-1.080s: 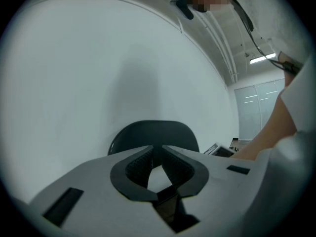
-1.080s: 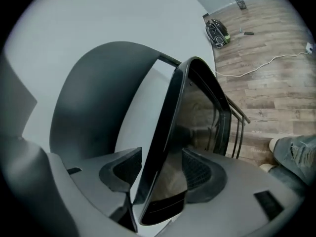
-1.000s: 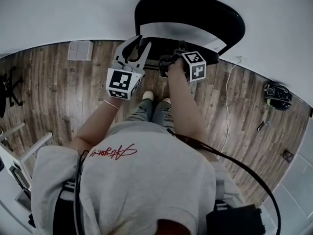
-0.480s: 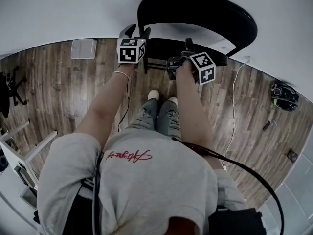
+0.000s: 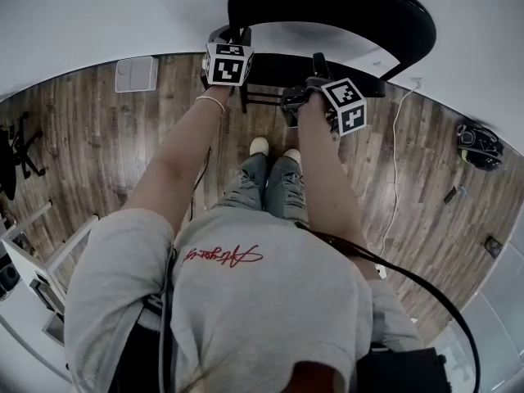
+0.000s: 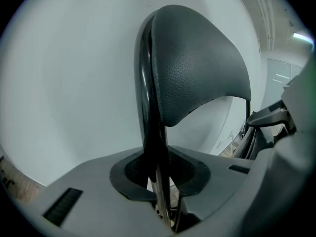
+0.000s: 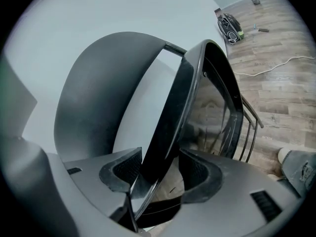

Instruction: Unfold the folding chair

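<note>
Left gripper: the left gripper (image 6: 160,176) is closing its jaws on the black side tube (image 6: 145,93) of the folding chair (image 5: 344,6). The tube is running upright through the narrow gap, and both pads are pressing on it.
Right gripper: the right gripper (image 7: 160,174) is clamping its jaws on the rim of the folded-up seat (image 7: 212,112). The rim is slanting up and to the right from between the pads.
Folding chair: it is standing folded against the white wall (image 6: 69,83), straight ahead of both pairs of jaws. Its seat is lying close to the backrest (image 6: 197,73).
Backrest: it is rising above the left jaws and just to their right, seen edge-on. From the right jaws it is curving up and to the left.
Frame rods: the thin frame rods (image 7: 249,127) are showing to the right of the right jaws, beyond the seat.
Floor: the wooden floor (image 7: 281,98) is spreading out to the right of the right jaws. A white cable (image 7: 269,69) is lying on it, well apart from them.
Person: both forearms are reaching forward to the chair, and the shoes (image 5: 259,146) are showing below the jaws in the head view.
</note>
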Available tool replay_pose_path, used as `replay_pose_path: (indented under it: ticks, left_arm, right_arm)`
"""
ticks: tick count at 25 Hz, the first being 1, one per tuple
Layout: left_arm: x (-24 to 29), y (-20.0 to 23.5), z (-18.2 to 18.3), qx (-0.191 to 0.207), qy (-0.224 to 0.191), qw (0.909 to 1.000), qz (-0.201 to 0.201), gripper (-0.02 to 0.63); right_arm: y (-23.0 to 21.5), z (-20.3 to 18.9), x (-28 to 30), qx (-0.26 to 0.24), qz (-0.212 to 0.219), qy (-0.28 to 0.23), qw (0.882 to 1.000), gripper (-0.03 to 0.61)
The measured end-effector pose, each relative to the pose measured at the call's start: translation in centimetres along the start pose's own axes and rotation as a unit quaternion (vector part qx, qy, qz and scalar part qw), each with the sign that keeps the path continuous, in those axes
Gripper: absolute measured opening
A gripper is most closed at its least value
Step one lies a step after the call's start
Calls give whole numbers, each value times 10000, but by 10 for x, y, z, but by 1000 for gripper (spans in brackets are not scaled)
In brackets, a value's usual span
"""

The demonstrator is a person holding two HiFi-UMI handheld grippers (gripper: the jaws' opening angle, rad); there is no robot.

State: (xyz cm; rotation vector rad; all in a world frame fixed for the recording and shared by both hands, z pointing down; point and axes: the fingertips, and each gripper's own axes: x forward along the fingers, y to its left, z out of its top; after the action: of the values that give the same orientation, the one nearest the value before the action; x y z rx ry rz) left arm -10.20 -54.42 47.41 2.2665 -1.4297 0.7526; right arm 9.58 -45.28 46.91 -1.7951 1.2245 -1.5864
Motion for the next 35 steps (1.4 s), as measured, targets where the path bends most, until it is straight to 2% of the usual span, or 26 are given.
replay_pose_path:
  ticks: [6,13,18,20,21,23,24,26,28,30,33,35]
  left_arm:
    - [-7,-4,-6,-149,21,9999,-3,81]
    - [-10,-7,-23,27,-292,9993,228,81]
    - [-19,-10,-41,46,-926,9955,182,92]
    - [-25,-10,-50,-159,-1138,9934,64,104]
    - [-28,-7,-58,-399,-1216,9918,-23,118]
    - [-33,2,-72,-848,-1365,9869,-128,240]
    - [-36,5,-77,-895,-1437,9855,-131,275]
    - [-47,6,-85,-753,-1524,9854,-24,276]
    - [-69,9,-111,-820,-1497,9849,281,276]
    - [-105,10,-155,-1116,-1367,9821,663,276]
    - [-167,-16,-212,-1444,-1249,9779,854,265]
    - [-208,-53,-234,-1366,-1225,9803,728,153]
  right_arm:
    - [-15,-12,-38,-198,280,-42,9994,236]
    - [-51,-37,-96,-569,433,60,9974,221]
    - [-84,-59,-131,-469,677,145,9965,221]
    - [-97,-68,-145,-376,753,184,9963,221]
    - [-104,-73,-152,-357,805,198,9959,221]
    - [-115,-81,-163,-432,988,185,9940,221]
    - [-120,-84,-166,-522,1121,158,9922,221]
    - [-126,-87,-170,-626,1366,105,9886,221]
    - [-135,-91,-174,-540,1484,98,9874,221]
    - [-146,-97,-180,-472,1589,107,9861,221]
    - [-158,-100,-189,-589,1962,133,9787,219]
    - [-168,-105,-193,-627,2220,236,9727,218]
